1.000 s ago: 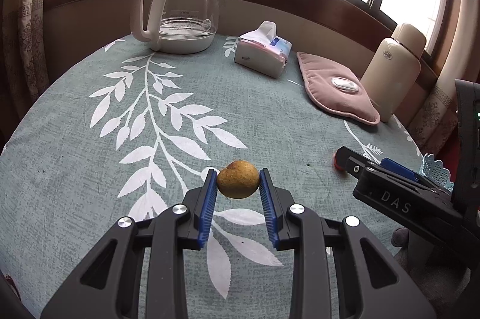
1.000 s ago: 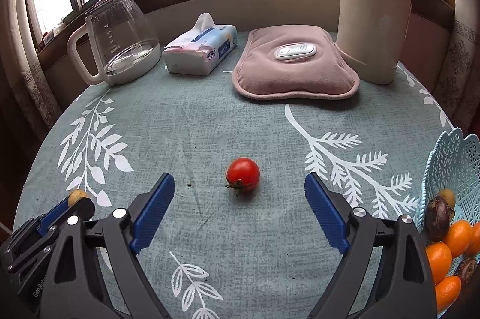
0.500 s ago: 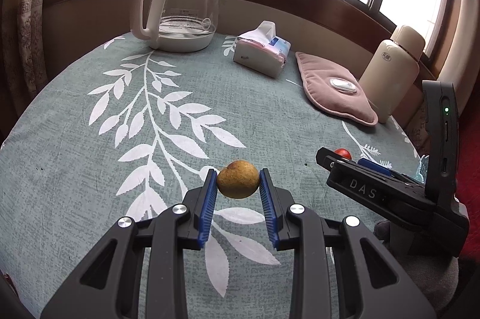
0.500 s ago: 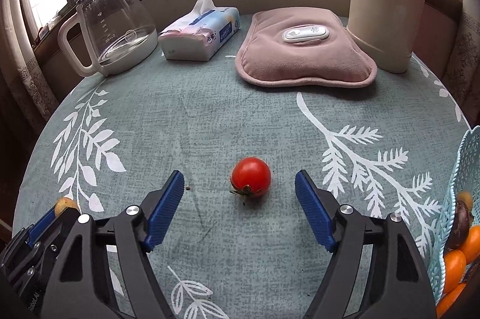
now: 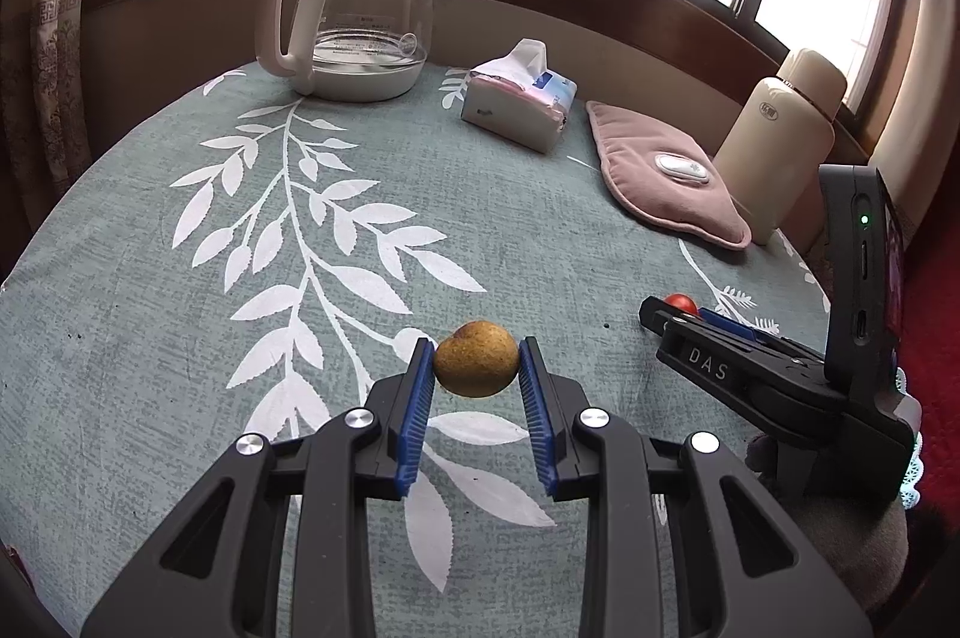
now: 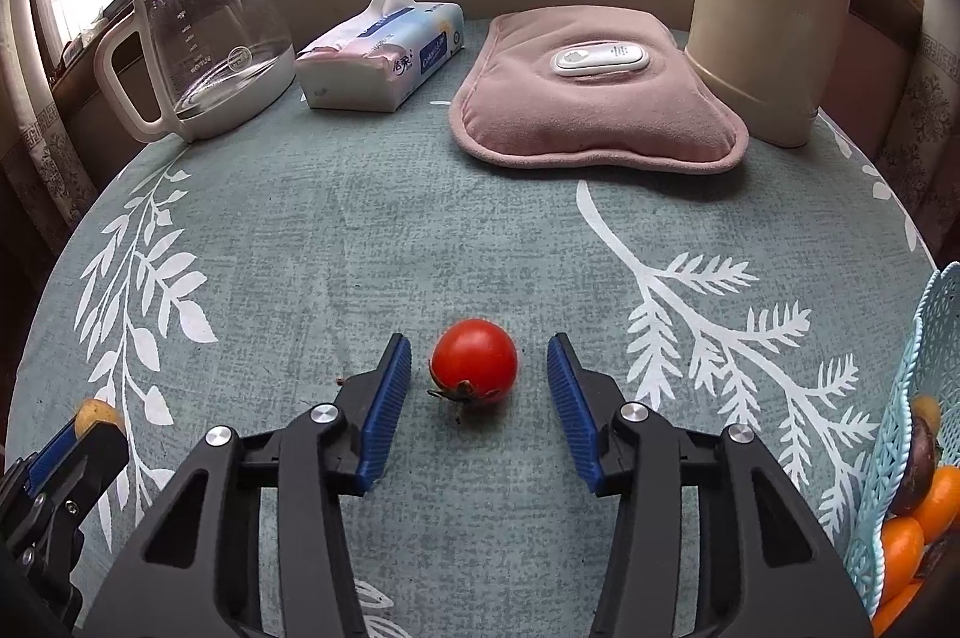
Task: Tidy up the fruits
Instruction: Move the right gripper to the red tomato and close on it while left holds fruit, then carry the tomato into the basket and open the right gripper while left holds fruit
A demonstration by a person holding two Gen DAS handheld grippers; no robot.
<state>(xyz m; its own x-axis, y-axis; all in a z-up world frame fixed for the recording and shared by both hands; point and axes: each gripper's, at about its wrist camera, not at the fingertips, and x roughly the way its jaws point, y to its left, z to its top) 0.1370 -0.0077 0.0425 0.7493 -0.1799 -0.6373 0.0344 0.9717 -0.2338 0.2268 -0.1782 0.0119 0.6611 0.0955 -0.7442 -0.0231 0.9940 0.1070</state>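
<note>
The tomato (image 6: 474, 359) sits between the right gripper's (image 6: 479, 375) closing jaws, not yet touched; the left gripper (image 5: 476, 379) clamps a brown fruit (image 5: 476, 359).

on my left wrist view i read "das" in pale letters along the side of the right gripper (image 5: 690, 320). the cream thermos (image 6: 774, 2) carries a small dark logo near its top, too small for me to read. the tissue pack (image 6: 384, 56) has blue printed labels and the glass kettle (image 6: 204, 56) faint markings, all illegible to me.
</note>
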